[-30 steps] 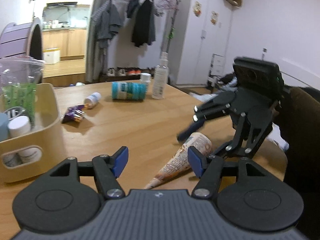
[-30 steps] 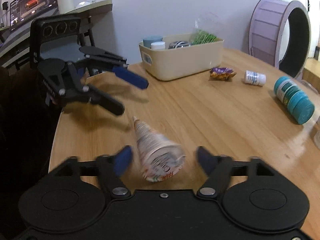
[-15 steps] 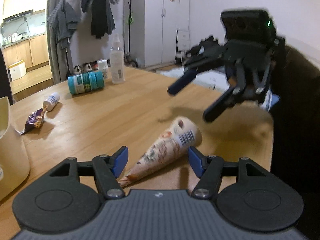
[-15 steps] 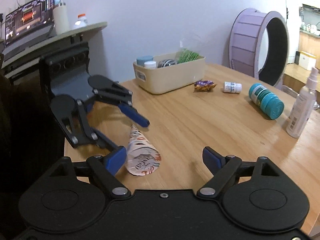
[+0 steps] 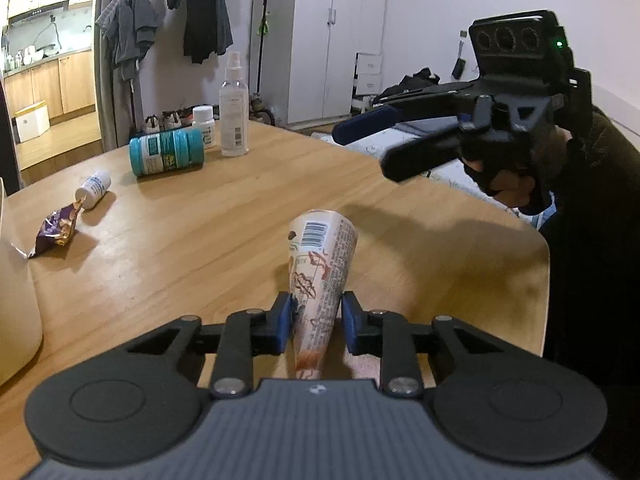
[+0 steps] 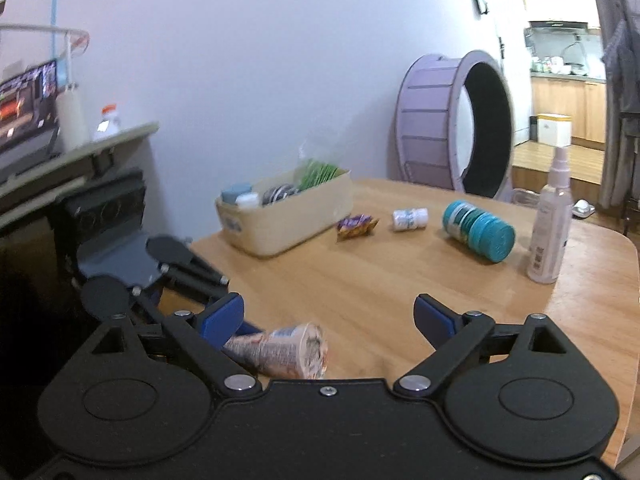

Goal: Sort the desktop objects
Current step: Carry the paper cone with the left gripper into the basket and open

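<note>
Left gripper (image 5: 316,322) low over the near edge of the wooden worktop (image 5: 240,216), jaws clamped on the narrow end of a paper-wrapped cone (image 5: 320,264), blue pads pressed against both sides of the wrapper. Cone lying along the gripper's line, wide barcode end pointing away toward the middle of the worktop, tip hidden under the gripper body. From the right wrist view, same cone (image 6: 280,350) seen end-on at the near left, held by the left gripper (image 6: 240,334) coming in from the dark left side.

Right gripper (image 6: 328,320) raised above the worktop, jaws wide apart with nothing between them; in the left wrist view, seen (image 5: 372,140) hovering over the far right edge, gripped by a hand (image 5: 508,184) in a dark sleeve.

Farther back: beige bin (image 6: 288,220) near the wall, packed with small containers and a green packet. Just beside its right end, a purple snack wrapper (image 6: 357,227), then a small white pill bottle (image 6: 410,219) on its side, then a teal canister (image 6: 478,230) also on its side. Clear spray bottle (image 6: 550,216) upright near the right edge. Second white bottle (image 5: 204,120) upright behind the canister in the left wrist view. Purple wheel (image 6: 456,136) standing beyond the worktop.
</note>
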`<state>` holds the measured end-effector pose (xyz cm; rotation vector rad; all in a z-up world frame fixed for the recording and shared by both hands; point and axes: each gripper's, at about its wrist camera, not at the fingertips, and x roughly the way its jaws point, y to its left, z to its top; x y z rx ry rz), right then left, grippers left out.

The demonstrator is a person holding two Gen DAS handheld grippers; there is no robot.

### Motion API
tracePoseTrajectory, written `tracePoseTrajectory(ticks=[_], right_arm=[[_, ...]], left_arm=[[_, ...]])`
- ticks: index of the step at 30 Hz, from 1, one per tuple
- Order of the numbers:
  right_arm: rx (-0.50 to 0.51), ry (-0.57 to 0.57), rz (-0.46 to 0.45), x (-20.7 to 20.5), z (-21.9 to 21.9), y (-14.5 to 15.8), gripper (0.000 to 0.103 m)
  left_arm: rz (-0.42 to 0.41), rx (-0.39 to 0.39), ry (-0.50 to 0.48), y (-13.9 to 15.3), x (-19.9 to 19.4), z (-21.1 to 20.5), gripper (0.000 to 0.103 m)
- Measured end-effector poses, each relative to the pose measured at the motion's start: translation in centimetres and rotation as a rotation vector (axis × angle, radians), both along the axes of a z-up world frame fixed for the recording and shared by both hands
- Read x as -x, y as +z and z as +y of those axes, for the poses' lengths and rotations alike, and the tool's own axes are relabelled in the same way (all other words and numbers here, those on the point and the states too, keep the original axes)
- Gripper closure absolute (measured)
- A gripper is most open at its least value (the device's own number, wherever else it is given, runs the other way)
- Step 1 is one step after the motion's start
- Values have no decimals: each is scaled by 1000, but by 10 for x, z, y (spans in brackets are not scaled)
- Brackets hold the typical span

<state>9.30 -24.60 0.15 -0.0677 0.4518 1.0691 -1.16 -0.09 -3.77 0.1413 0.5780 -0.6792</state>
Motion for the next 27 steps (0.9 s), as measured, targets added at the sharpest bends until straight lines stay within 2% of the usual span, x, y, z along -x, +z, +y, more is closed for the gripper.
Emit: tracePoseTrajectory(ticks=[7,11,14,18,21,25,27], right_arm=[[-93,-63,1,-7,-5,6,10],[-102,-83,2,-10,0,5,9],[-104,-82,1,-11,5,4,9],[-90,-75,9,-11,16,1,9],[-71,-75,8,-10,28,-2,9],[-75,-89,2,-6,38,-2,8],[-77,-93,-11,-2,41,-2,7]], left_arm=[[-66,70,68,12,6,16,80],[-107,106,112,22,9,26,80],[-153,153,181,35,11,42,80],[-198,233,336,57,10,73,80],[-197,294,512,71,1,98,80],[-156,280,710,75,-18,118,80],[-126,264,755,74,-28,122,80]])
